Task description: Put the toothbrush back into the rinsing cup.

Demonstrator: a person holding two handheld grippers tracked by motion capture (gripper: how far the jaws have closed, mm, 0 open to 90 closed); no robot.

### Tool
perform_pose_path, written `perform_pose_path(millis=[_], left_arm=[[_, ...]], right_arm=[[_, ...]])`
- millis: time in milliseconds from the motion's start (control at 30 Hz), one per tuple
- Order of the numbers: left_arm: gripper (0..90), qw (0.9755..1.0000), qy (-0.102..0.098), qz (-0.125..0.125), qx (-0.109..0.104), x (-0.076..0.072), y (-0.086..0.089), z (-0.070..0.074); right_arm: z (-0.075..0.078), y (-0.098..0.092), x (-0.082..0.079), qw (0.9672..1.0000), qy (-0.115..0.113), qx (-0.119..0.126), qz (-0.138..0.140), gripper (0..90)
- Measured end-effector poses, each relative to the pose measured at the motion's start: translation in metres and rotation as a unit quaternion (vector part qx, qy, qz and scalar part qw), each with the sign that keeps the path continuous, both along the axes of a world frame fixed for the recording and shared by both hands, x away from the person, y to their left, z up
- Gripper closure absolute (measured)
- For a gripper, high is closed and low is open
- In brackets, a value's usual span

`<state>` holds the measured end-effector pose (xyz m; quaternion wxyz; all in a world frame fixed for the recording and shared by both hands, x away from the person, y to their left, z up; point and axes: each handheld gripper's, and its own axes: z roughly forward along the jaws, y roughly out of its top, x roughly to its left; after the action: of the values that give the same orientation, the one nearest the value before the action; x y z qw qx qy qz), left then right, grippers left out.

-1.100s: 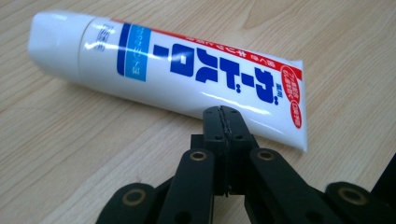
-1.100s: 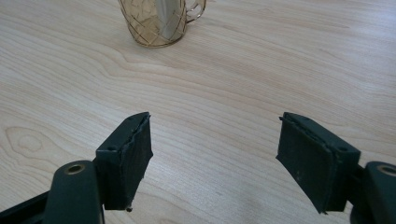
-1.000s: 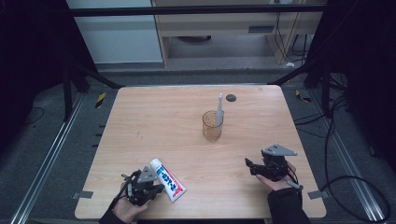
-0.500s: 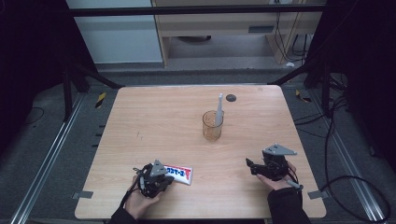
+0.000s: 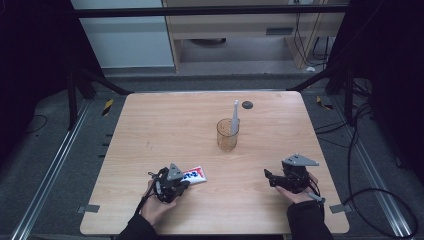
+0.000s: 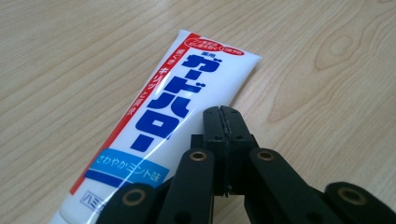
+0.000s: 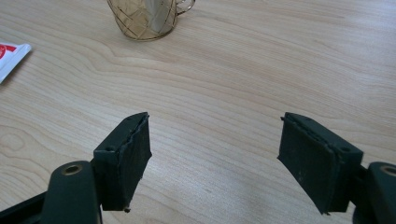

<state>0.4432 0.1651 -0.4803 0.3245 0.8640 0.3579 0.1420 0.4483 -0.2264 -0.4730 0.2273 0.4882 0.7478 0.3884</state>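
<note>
A white toothpaste tube [image 5: 196, 175] with red and blue print lies flat on the wooden table [image 5: 160, 125] near the front left. My left gripper [image 5: 181, 183] is right beside it, jaws pressed together with nothing between them. In the left gripper view the shut tips [image 6: 223, 114] sit over the tube's [image 6: 163, 116] right edge; I cannot tell whether they touch it. A clear amber cup [image 5: 226, 136] stands mid-table with a white toothbrush [image 5: 235, 112] upright in it. My right gripper [image 5: 268, 176] rests near the front right, open and holding nothing [image 7: 215, 154], pointing toward the cup [image 7: 144, 18].
A small dark round disc [image 5: 247, 105] sits on the table behind the cup. The table's front edge runs just below both hands. Metal frame rails and cables lie on the floor on both sides of the table.
The left hand has moved right along the front of the table. The tube has turned from a diagonal lie to pointing right and sits farther right. The right gripper has stayed still.
</note>
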Motion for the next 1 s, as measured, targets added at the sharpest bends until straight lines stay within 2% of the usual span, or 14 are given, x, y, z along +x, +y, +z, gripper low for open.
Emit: perform_pose_path(millis=[300,667,867,1000], left_arm=[[89.7,0.9999,-0.008,0.009,-0.005,0.009,-0.002,0.001],[89.7,0.9998,-0.012,0.018,0.0,0.017,-0.004,0.002],[89.6,0.9998,-0.013,0.018,-0.002,0.017,-0.003,0.002],[89.3,0.9996,-0.018,0.022,-0.009,0.015,0.0,0.008]], right_arm=[[-0.001,0.0,0.001,1.0,0.0,-0.003,0.002,24.9],[-0.001,0.001,0.001,1.0,0.001,-0.005,0.004,25.0],[-0.001,0.001,0.002,1.0,0.001,-0.005,0.005,25.0],[0.0,0.0,0.001,1.0,0.0,0.0,0.002,24.9]])
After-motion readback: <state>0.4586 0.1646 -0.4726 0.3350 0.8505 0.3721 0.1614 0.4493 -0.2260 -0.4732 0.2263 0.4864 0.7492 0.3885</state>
